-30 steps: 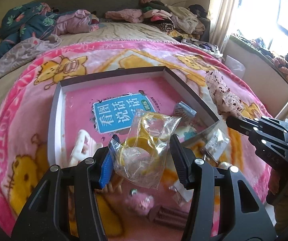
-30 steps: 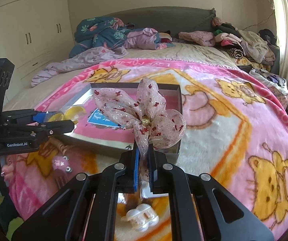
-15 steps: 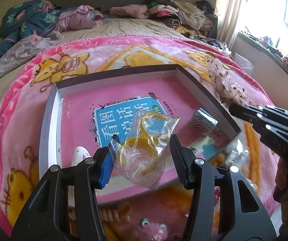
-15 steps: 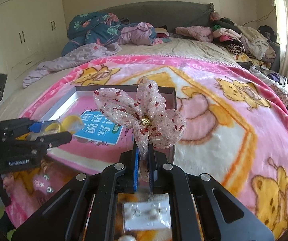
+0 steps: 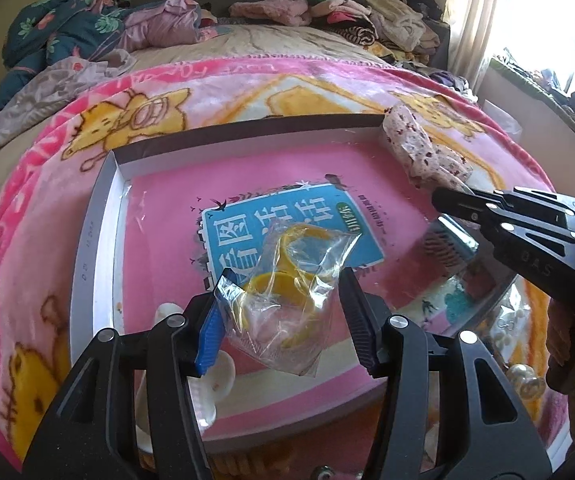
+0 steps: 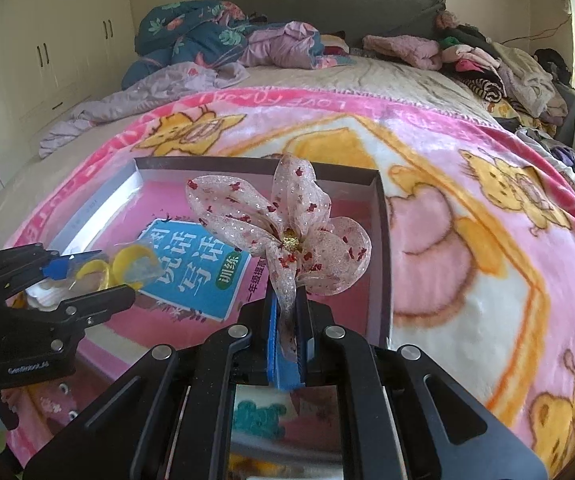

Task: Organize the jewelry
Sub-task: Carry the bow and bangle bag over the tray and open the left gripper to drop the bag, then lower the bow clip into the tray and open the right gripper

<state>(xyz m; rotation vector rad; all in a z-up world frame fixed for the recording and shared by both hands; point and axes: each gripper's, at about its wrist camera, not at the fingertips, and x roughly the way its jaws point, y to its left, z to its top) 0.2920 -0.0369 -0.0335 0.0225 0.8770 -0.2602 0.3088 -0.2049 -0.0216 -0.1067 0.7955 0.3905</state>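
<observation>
My left gripper [image 5: 283, 316] is shut on a clear plastic bag with yellow rings [image 5: 287, 288] and holds it above the near part of a shallow grey box [image 5: 91, 240] with a pink floor and a blue label. The bag also shows in the right wrist view [image 6: 119, 266]. My right gripper [image 6: 287, 328] is shut on a sheer pink bow with red specks [image 6: 283, 232], held upright over the box's right side [image 6: 383, 264]. The bow also shows in the left wrist view [image 5: 419, 148].
The box lies on a pink cartoon-bear blanket [image 6: 467, 240] on a bed. A white hair claw [image 5: 211, 384], pearl pieces [image 5: 523, 372] and other small items lie near the box's front edge. Clothes are piled along the headboard [image 6: 487, 60]. White wardrobes [image 6: 47, 48] stand at left.
Both grippers have moved forward from the blanket's near edge to over the box, each still holding its item. The loose items now lie below and behind the fingers.
</observation>
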